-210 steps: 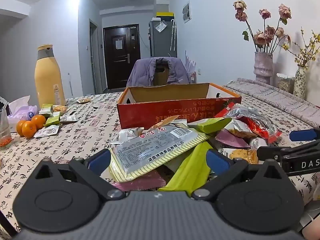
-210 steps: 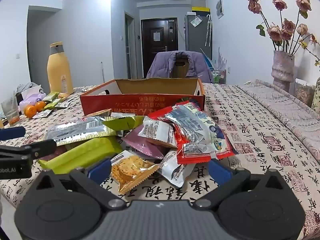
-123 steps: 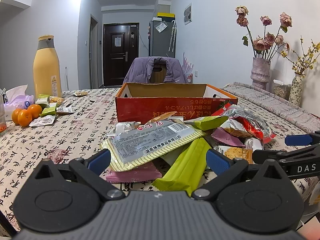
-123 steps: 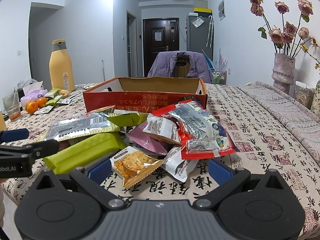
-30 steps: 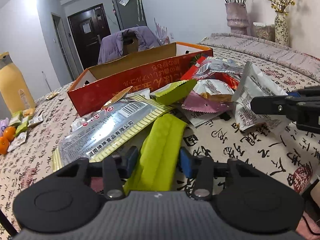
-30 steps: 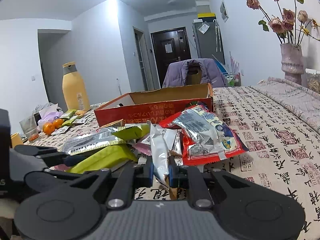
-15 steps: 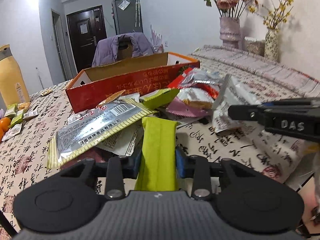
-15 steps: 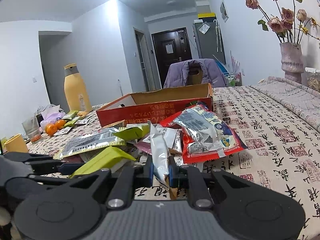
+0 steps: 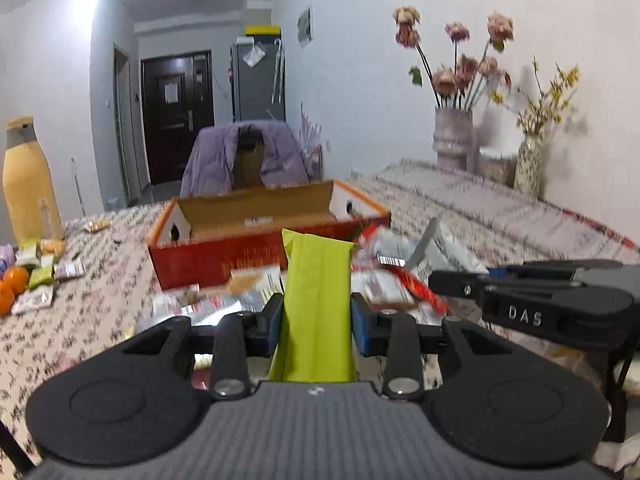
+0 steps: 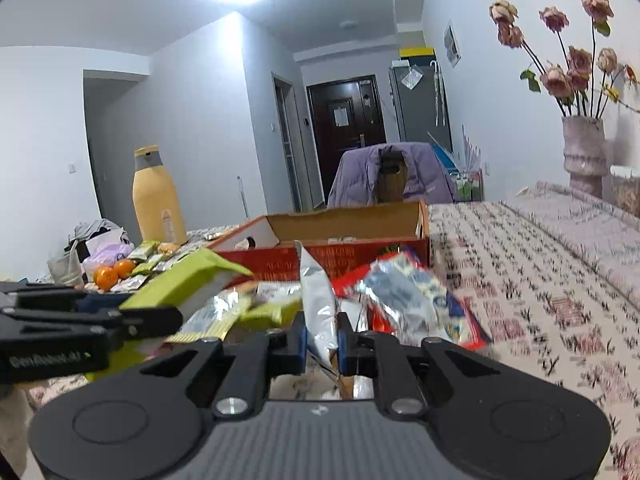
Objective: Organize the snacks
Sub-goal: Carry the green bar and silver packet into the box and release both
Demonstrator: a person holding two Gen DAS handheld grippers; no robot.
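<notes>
My left gripper (image 9: 317, 322) is shut on a lime-green snack pack (image 9: 318, 304) and holds it raised above the pile, in front of the open red cardboard box (image 9: 224, 256). The pack also shows in the right wrist view (image 10: 180, 280). My right gripper (image 10: 321, 340) is shut on a silver snack pouch (image 10: 318, 312), held upright above the pile. The right gripper shows at the right of the left wrist view (image 9: 532, 304). Loose snack packets (image 10: 404, 304) lie heaped between the grippers and the box (image 10: 344, 236).
A tall yellow bottle (image 9: 28, 184) stands at the far left with oranges (image 9: 10, 284) and small packets beside it. A vase of dried roses (image 9: 454, 148) and a smaller vase (image 9: 528, 168) stand far right. A chair with a purple jacket (image 9: 244, 160) is behind the box.
Both grippers closed on their packs about a second ago and have since lifted them up and toward the box. The view is blurred by motion.
</notes>
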